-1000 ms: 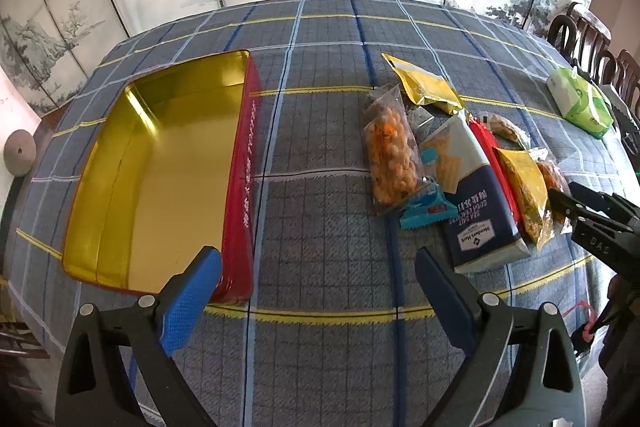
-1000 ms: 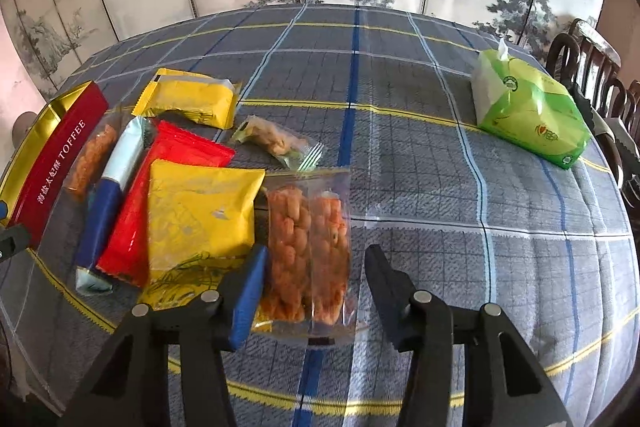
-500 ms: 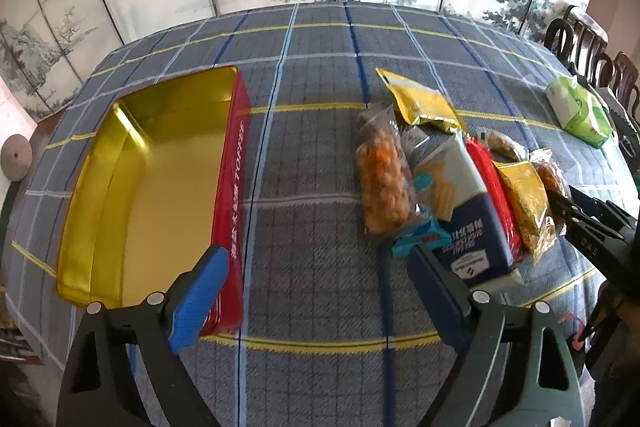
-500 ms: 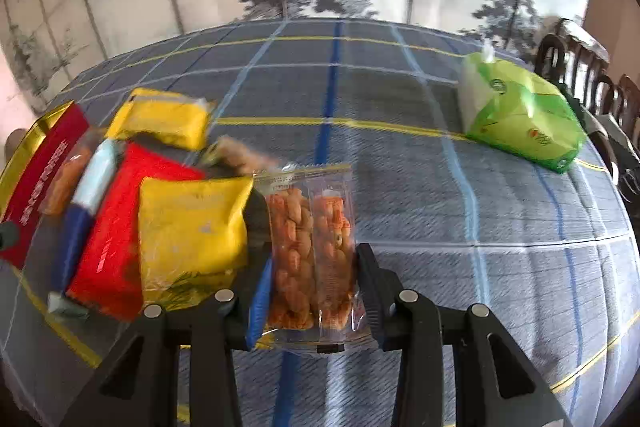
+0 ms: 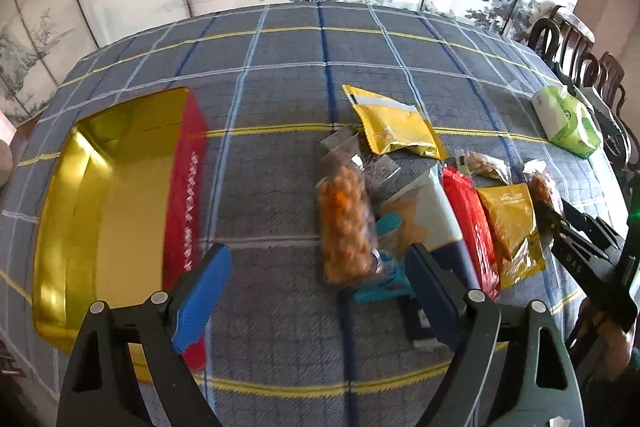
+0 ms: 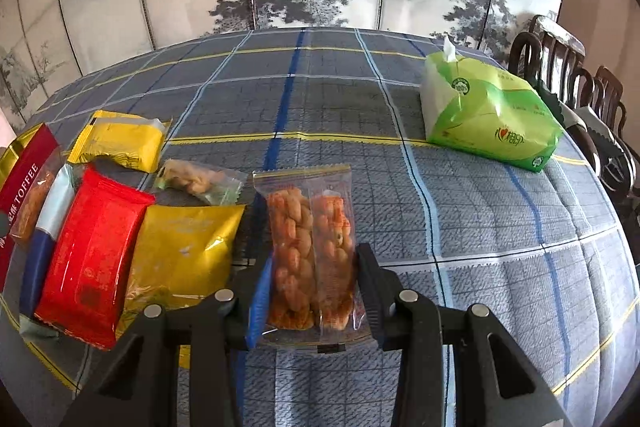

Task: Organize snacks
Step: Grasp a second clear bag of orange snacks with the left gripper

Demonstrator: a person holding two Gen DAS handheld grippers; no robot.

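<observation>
- Clear plastic wraps the twisted-snack packet [image 6: 310, 251], which lies on the plaid worktop [image 6: 500, 227] with its long axis running straight away from the right tongs [image 6: 310, 287]; the two pads clamp its near end from either side.
- That packet sits at the right-hand end of the snack row, just beside the gold pouch [image 6: 184, 251], which in turn touches the red packet [image 6: 92, 259].
- The gold-lined tin [image 5: 100, 211] stands open well off to the left of the row, with bare cloth between.
- Left tongs [image 5: 316, 291] hover nearer the tin, jaws closing but gripping nothing; the orange puff bag [image 5: 344, 223] lies ahead and slightly right of centre, its length pointing away.
- Motion blur makes it hard to say whether the right pad brushes the blue-and-white box [image 5: 436, 223].
- To the right of the held packet the cloth is free as far as the green tissue pack [image 6: 488, 115].
</observation>
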